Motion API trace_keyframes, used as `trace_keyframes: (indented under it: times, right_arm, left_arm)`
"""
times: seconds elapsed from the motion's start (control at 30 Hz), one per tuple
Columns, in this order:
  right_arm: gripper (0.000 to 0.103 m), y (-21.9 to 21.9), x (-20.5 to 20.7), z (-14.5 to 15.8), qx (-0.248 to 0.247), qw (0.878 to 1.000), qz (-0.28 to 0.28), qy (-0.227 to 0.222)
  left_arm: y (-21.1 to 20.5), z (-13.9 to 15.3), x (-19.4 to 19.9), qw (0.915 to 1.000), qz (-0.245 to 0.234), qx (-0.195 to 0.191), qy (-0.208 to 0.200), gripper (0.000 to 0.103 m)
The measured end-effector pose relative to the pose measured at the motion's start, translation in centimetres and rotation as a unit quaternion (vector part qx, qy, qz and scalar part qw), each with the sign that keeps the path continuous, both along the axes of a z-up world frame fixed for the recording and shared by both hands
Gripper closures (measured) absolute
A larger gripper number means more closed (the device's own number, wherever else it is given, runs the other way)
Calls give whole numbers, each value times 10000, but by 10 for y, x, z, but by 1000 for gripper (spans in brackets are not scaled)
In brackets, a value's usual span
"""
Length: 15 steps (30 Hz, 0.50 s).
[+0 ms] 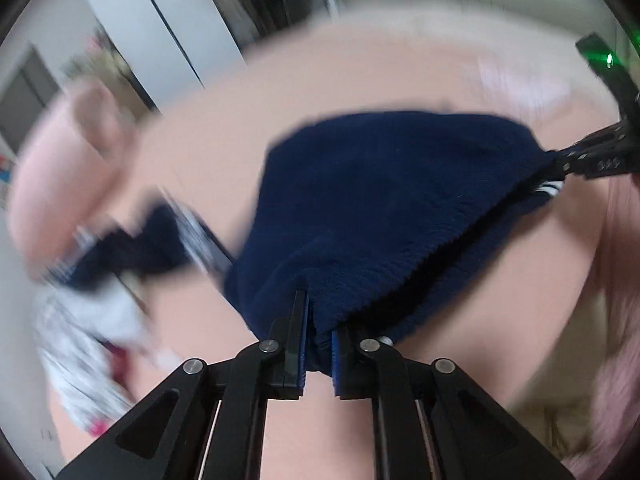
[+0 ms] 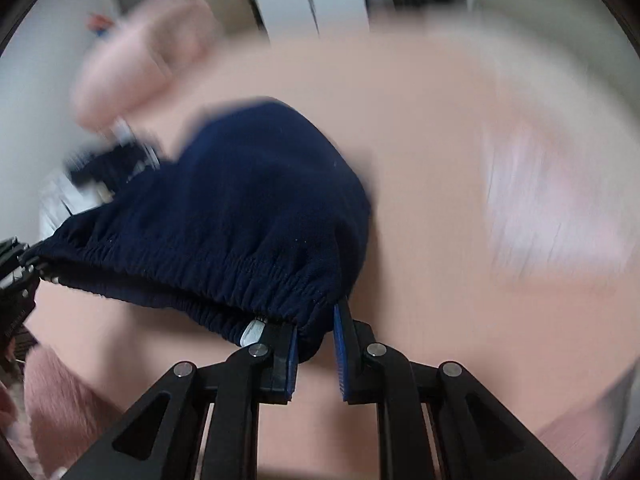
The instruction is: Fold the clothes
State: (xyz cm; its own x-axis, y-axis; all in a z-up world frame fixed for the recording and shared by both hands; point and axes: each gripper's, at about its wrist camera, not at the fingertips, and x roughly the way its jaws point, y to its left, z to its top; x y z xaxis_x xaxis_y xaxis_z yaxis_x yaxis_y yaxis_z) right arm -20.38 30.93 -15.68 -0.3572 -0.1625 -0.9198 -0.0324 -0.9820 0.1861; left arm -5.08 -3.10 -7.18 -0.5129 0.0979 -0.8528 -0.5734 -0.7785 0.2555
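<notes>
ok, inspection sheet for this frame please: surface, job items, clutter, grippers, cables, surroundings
Surface: peach-pink bed sheet, blurred by motion.
Job's things: navy knit garment stretched between both grippers by its gathered edge, the rest hanging toward the sheet; contact with the sheet cannot be told.
Clutter: dark and white clothes pile at the left; pink fuzzy fabric near the edge; pale pink patch on the sheet, too blurred to name.
Grippers: left gripper fingers shut on the garment's edge; right gripper fingers shut on the other end.
Cables: nothing seen.
Surroundings: pink pillow at the head of the bed, white wall and dark-framed panels behind.
</notes>
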Motion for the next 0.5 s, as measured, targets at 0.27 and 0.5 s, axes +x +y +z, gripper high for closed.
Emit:
trace_keyframes:
  times: [0.27, 0.5]
  right_arm:
    - [78, -24, 22, -6, 816, 9957, 436, -12]
    - [62, -26, 58, 36, 674, 9913, 824, 778]
  left_arm:
    - [-14, -40, 21, 9976, 436, 222, -491, 64]
    - [-41, 22, 49, 9872, 454, 1527, 49, 45]
